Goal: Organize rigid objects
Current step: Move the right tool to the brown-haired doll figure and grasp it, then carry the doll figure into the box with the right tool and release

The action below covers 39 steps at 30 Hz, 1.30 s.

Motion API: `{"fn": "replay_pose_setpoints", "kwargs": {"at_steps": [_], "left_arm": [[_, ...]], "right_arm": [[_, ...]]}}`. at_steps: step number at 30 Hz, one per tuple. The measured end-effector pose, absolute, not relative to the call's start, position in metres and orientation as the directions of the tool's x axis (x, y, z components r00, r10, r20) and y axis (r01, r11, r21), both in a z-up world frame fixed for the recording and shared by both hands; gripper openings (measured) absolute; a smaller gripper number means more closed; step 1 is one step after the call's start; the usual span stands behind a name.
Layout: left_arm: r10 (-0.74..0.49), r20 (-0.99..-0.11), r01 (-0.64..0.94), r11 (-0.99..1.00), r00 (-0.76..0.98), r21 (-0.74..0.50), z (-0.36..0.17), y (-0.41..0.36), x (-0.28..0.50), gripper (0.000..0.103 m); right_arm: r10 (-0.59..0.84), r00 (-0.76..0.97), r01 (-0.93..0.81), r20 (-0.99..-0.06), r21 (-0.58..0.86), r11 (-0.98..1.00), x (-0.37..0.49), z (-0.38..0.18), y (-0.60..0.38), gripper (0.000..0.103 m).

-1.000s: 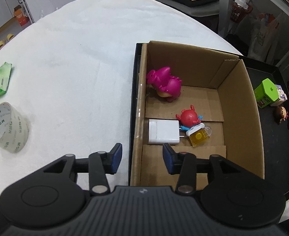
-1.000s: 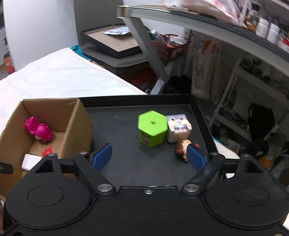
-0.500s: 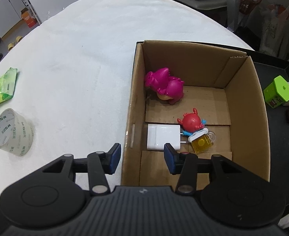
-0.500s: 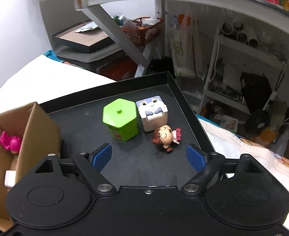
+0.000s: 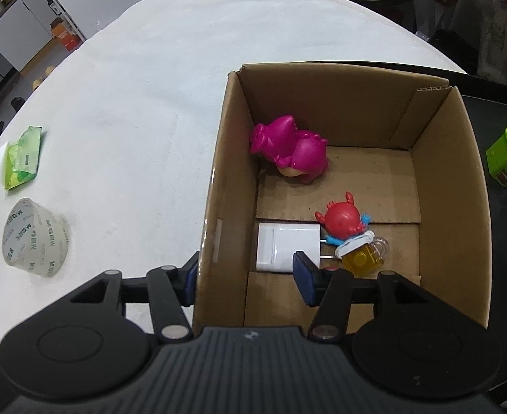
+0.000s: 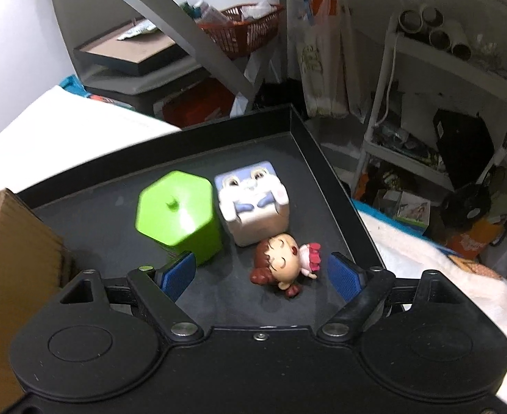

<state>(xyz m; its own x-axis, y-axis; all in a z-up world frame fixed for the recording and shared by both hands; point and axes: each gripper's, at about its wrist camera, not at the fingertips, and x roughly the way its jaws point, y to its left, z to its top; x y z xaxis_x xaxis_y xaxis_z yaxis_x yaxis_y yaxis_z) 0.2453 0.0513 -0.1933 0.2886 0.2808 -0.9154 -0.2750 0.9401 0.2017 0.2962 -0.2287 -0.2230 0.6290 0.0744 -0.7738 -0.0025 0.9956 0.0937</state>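
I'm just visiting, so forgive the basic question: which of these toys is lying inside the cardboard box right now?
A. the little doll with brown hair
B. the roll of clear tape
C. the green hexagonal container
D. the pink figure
D: the pink figure lies on the floor of the cardboard box, near its left wall, along with a red crab toy and a white charger.

We see two matching black handheld tools. On the left gripper (image 5: 246, 276) a ribbed dark-grey housing sits at the centre, flanked by two round black discs with raised rims. Angular black link arms, some with triangular cut-outs, carry silver pivot screws and end in blue ridged fingers (image 5: 303, 277). The right gripper (image 6: 262, 276) has a smooth black centre, one small silver screw, and blue textured fingers (image 6: 344, 276).
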Motion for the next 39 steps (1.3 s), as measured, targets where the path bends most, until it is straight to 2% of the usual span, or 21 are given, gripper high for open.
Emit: {"fn": "replay_pose_setpoints", "kwargs": {"at_steps": [4,7,9,11,23,39], "left_arm": [[0.290,-0.912,-0.283,0.936,0.290,0.207,-0.191,0.048,0.247,0.054],[0.295,-0.911,-0.285,0.935,0.289,0.213,-0.191,0.048,0.247,0.054],[0.296,-0.911,-0.284,0.935,0.289,0.214,-0.190,0.047,0.246,0.054],[0.291,-0.911,-0.287,0.936,0.292,0.207,-0.189,0.048,0.245,0.054],[0.245,-0.916,-0.289,0.945,0.317,0.153,-0.184,0.057,0.241,0.054],[0.153,-0.919,-0.299,0.954,0.363,0.041,-0.182,0.090,0.224,0.054]], "right_arm": [[0.078,0.619,0.001,-0.781,0.100,0.995,0.303,-0.231,-0.232,0.082],[0.079,0.619,0.003,-0.781,0.103,0.995,0.309,-0.236,-0.234,0.075],[0.064,0.636,-0.001,-0.769,0.082,0.997,0.310,-0.236,-0.233,0.053],[0.059,0.645,-0.025,-0.762,0.056,0.998,0.307,-0.235,-0.230,0.043],[0.092,0.641,-0.027,-0.762,0.097,0.995,0.290,-0.217,-0.239,0.042],[0.125,0.697,-0.075,-0.706,0.101,0.992,0.260,-0.146,-0.212,0.042]]}}
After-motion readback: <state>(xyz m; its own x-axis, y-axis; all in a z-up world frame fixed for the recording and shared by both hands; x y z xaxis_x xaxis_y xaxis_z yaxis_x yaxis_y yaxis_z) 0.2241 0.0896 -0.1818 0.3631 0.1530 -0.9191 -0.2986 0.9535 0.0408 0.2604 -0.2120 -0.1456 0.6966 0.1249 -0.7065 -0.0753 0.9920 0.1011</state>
